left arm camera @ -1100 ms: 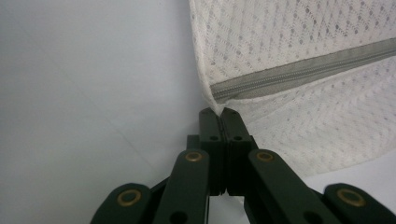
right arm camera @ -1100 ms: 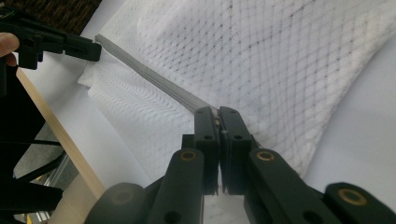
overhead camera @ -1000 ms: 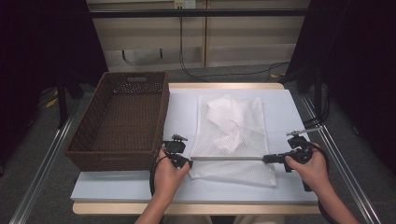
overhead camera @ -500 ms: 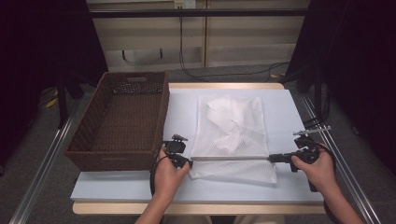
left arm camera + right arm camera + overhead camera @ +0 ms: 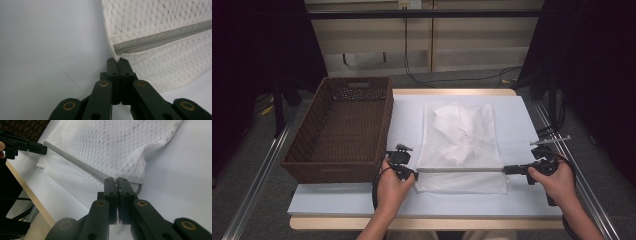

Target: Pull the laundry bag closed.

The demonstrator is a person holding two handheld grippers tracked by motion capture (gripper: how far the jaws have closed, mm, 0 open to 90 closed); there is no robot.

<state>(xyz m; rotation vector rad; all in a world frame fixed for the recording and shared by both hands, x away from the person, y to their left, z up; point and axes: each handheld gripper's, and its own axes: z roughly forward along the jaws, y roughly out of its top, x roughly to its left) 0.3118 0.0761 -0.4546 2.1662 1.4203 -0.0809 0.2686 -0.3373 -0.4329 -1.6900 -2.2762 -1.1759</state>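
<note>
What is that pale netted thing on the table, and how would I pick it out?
Find the white table, then look right of the brown wicker basket. There lies a white mesh laundry bag with crumpled white cloth inside. It alone has a grey zipper along its near edge, pinched at its ends by the left gripper and right gripper.

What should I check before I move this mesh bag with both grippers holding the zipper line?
1. Left gripper grip: jaws shut on the left end of the mesh bag at its zipper. Ok.
2. Right gripper grip: jaws shut on the zipper's other end. Ok.
3. Zipper tension: it runs straight between the two grippers in the high view. Ok.
4. Zipper fully closed: shut at the left end; the rest cannot tell.
5. Contents: white cloth sits inside the bag, toward the far half. Ok.
6. Wicker basket: left of the bag, its inside looks bare. Ok.
</note>
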